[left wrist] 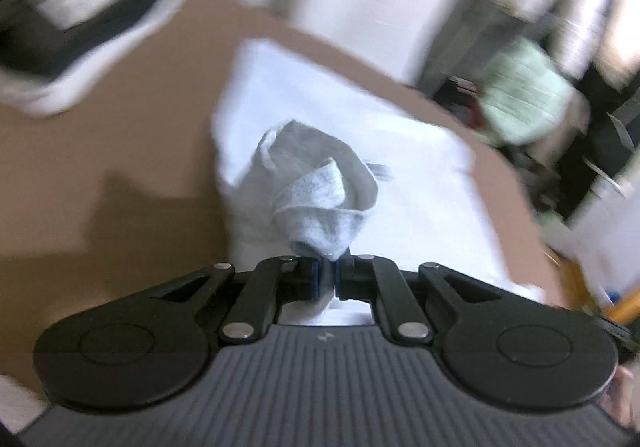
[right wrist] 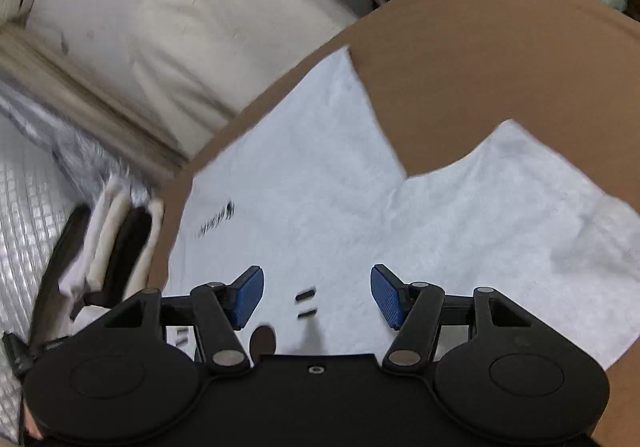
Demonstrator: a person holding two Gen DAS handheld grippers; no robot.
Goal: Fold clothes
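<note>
A white garment (left wrist: 320, 119) lies spread on the brown table (left wrist: 120, 135). In the left wrist view my left gripper (left wrist: 327, 275) is shut on a bunched grey part of the cloth (left wrist: 320, 191), which rises in a twisted fold just ahead of the blue pads. The right wrist view shows the same white garment (right wrist: 328, 199) flat on the brown table (right wrist: 480, 47), with small dark print near its left edge. My right gripper (right wrist: 317, 297) hovers over it, open, its blue pads (right wrist: 250, 297) wide apart with nothing between them.
A stack of folded clothes (right wrist: 116, 247) sits left of the table beside a quilted silver surface (right wrist: 24, 207). A cream cushion (right wrist: 224, 19) lies beyond the table edge. Pale green cloth (left wrist: 524, 95) and dark clutter lie off the table's right side.
</note>
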